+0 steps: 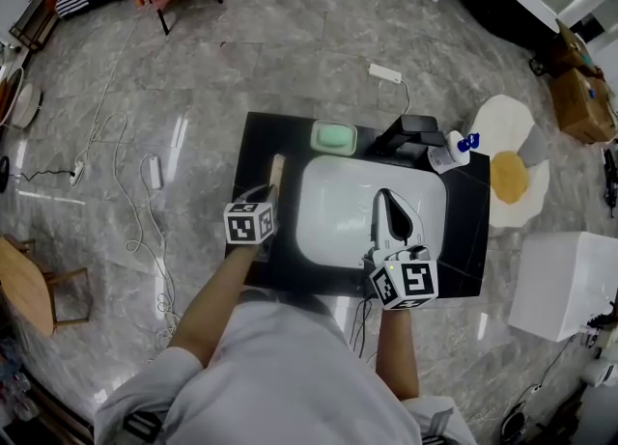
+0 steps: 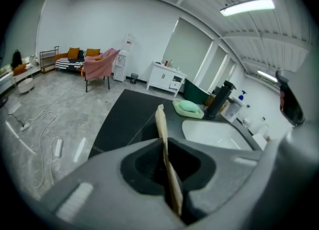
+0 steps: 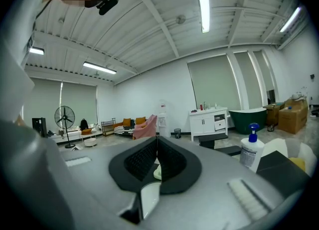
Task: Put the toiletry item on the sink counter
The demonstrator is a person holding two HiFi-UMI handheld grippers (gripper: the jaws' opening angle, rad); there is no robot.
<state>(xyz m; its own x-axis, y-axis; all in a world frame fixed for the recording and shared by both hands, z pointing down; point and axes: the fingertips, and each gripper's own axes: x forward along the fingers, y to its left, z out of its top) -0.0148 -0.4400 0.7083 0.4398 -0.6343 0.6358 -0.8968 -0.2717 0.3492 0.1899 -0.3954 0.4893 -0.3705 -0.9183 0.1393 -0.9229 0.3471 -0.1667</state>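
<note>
A flat tan wooden toiletry item [image 1: 277, 173] sticks out over the left strip of the black sink counter [image 1: 259, 142]. My left gripper [image 1: 269, 199] is shut on it. In the left gripper view the wooden item [image 2: 163, 126] shows edge-on, clamped between the jaws of the left gripper [image 2: 164, 143] and pointing toward the green soap dish [image 2: 188, 108]. My right gripper [image 1: 388, 202] hovers over the white sink basin [image 1: 333, 204]. In the right gripper view the right gripper [image 3: 156, 141] has its jaws pressed together with nothing held.
A green soap dish [image 1: 334, 136], a black faucet [image 1: 409, 132] and a pump bottle [image 1: 452, 152] stand along the counter's far edge. White cables and a power strip [image 1: 154, 172] lie on the floor to the left. An egg-shaped rug [image 1: 509, 173] and a white box [image 1: 565, 284] are on the right.
</note>
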